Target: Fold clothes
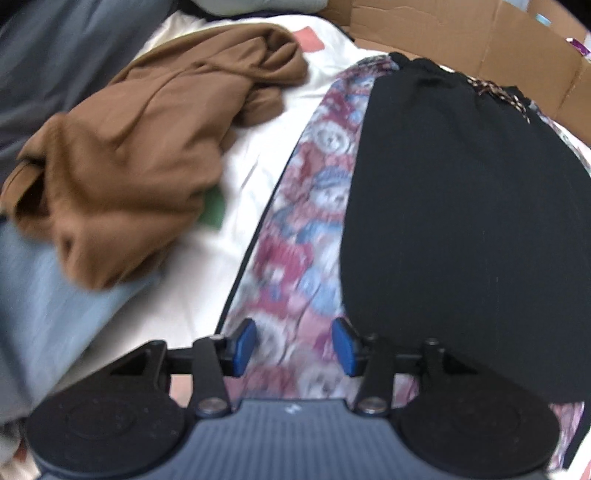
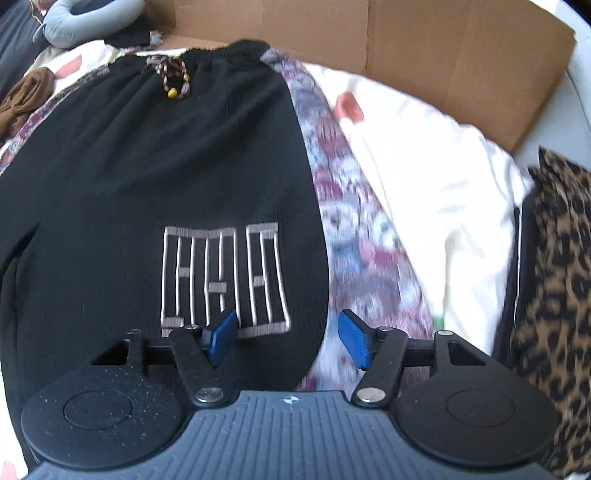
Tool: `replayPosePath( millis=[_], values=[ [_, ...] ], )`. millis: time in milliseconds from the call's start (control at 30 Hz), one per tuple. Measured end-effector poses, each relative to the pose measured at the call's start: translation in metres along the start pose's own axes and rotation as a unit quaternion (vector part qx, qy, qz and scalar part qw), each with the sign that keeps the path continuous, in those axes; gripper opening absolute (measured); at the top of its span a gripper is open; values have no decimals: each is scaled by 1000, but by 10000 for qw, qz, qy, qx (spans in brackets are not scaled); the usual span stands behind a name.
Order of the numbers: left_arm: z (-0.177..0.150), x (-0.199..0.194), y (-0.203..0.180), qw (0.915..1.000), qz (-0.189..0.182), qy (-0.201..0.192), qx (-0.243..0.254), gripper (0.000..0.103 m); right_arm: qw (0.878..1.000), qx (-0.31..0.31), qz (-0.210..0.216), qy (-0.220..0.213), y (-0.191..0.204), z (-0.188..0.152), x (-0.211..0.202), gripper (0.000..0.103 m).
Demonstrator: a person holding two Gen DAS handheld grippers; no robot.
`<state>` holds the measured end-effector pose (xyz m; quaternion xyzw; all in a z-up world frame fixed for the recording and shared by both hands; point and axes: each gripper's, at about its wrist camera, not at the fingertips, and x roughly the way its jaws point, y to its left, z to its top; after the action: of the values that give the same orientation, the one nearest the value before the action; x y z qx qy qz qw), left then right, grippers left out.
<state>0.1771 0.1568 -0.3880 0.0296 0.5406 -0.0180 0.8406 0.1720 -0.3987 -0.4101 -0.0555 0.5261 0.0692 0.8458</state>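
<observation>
The black garment bears a grey outlined emblem of tall bar-like letters, lower centre of the right wrist view; no word reads clearly.

Open white sheet between brown garment and black shorts; cardboard wall blocks far side, leopard fabric crowds right edge.

Cardboard box, grey neck pillow

The black shorts ran off the left view's right edge. Motion blurred the bear-print cloth. The leopard fabric was cut off at right.
</observation>
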Motion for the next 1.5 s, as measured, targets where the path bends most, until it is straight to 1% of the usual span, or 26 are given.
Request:
replayPosePath(
  millis=[133,233,333,400,433,467,533,633,700,733,767,833,933,967,1000,1033,1067,1100,1133,1233,1400,1500],
  values=[
    [-16,-7,15,9999,88,29,-110,47,9999,-94,-58,45,5,-17,-5,74],
    [-25,-10,25,9997,50,57,-253,38,9998,-141,-140,52,9,-24,-9,74],
    [-34,-15,29,9997,151,7,-184,38,9997,-102,-193,70,10,-27,-12,74],
    [-38,-19,33,9994,294,-53,-145,44,9996,-119,-227,105,12,-31,-14,74],
    [-39,-21,35,9992,353,-66,-165,49,9996,-97,-224,121,12,-32,-15,74],
    [-41,-23,37,9990,412,-78,-184,51,9996,-74,-220,137,12,-34,-16,74],
    [-45,-26,41,9990,388,-97,-183,53,9996,-22,-213,168,13,-37,-18,74],
    [-50,-29,46,9995,288,-68,-132,54,9994,217,-188,189,12,-39,-24,73],
    [-53,-28,51,9996,249,-15,-161,53,9993,305,-168,164,13,-40,-30,73],
    [-53,-27,52,9995,268,25,-190,49,9992,324,-172,139,14,-40,-34,73],
    [-54,-26,54,9993,287,66,-219,42,9992,343,-176,114,15,-40,-37,73],
    [-55,-23,58,9992,229,80,-309,32,9991,376,-189,62,17,-41,-44,73],
    [-58,-19,62,9992,114,73,-387,32,9990,373,-228,-75,22,-42,-55,73],
    [-58,-19,63,9992,72,62,-391,36,9989,399,-223,-88,22,-42,-56,73],
    [-58,-19,64,9992,12,42,-392,41,9988,425,-217,-100,23,-42,-58,73],
    [-58,-19,63,9992,-58,22,-393,55,9987,449,-212,-112,24,-43,-59,73],
    [-58,-19,63,9991,-96,1,-404,65,9987,458,-214,-111,25,-43,-58,73],
    [-58,-19,62,9990,-85,-11,-430,67,9986,468,-214,-109,26,-44,-58,73],
    [-59,-18,61,9989,-55,-14,-461,72,9985,495,-198,-92,27,-45,-56,73],
    [-59,-17,60,9983,-32,-33,-580,78,9983,565,-114,-26,30,-46,-50,73],
    [-57,-15,64,9973,-124,25,-720,79,9990,427,-3,-101,36,-49,-52,73],
    [-55,-16,65,9978,-124,149,-628,79,9988,475,92,-57,38,-51,-50,73]
  ],
)
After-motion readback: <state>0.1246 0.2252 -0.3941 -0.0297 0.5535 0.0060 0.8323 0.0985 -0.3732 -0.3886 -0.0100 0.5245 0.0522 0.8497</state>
